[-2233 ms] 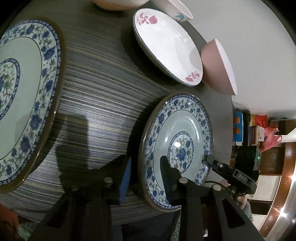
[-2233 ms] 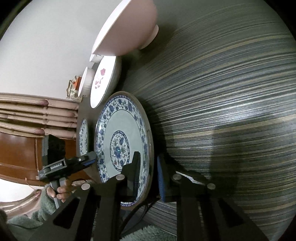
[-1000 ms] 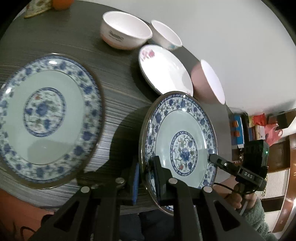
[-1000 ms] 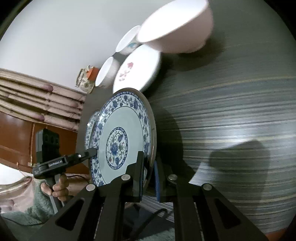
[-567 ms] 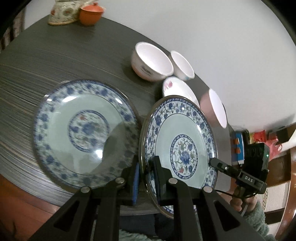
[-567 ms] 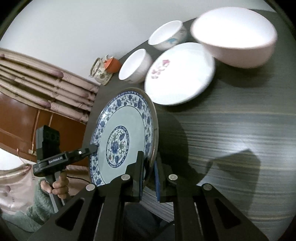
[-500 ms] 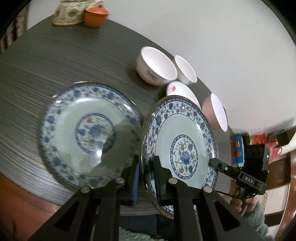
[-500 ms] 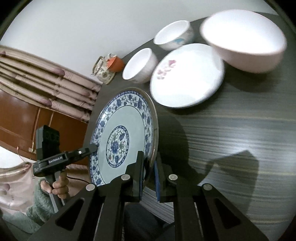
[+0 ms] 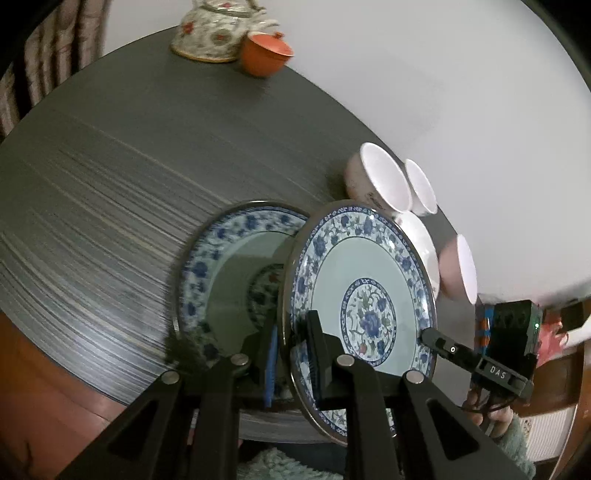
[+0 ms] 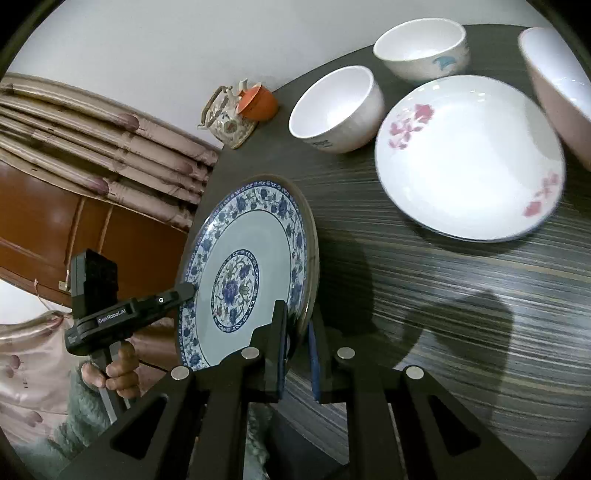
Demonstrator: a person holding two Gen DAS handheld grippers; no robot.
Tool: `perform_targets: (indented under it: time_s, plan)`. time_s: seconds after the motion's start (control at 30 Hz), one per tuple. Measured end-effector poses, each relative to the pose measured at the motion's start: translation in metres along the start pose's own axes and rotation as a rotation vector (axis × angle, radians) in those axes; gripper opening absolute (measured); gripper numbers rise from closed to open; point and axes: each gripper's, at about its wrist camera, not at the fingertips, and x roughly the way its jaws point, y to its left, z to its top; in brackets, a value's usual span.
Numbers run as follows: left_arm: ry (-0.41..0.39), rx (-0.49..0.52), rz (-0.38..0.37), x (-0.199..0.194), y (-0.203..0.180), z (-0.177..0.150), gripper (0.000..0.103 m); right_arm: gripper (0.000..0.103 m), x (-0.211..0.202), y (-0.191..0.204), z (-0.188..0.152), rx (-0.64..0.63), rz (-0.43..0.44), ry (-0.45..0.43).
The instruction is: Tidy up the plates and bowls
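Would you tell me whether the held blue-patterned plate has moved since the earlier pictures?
Yes. The held plate has been lifted and carried sideways to overlap the second blue plate lying on the table.

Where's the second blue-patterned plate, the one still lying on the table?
In the left wrist view the flat blue plate lies on the table near its front edge, partly hidden behind the held plate, left of the small bowls.

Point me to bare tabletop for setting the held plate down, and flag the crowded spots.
Bare table runs wide between the teapot with its orange cup and the resting blue plate. Crowded: the white bowls, pink-flower plate and pink bowl cluster together. Another free strip lies near the right gripper.
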Motion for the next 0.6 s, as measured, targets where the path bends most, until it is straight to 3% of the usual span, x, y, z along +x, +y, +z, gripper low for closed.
perform_targets:
  time_s: [0.6]
  plan:
    - [0.021, -0.098, 0.027, 0.018, 0.042, 0.011, 0.014, 0.011, 0.051, 0.003, 0.01, 0.032, -0.019, 0.082]
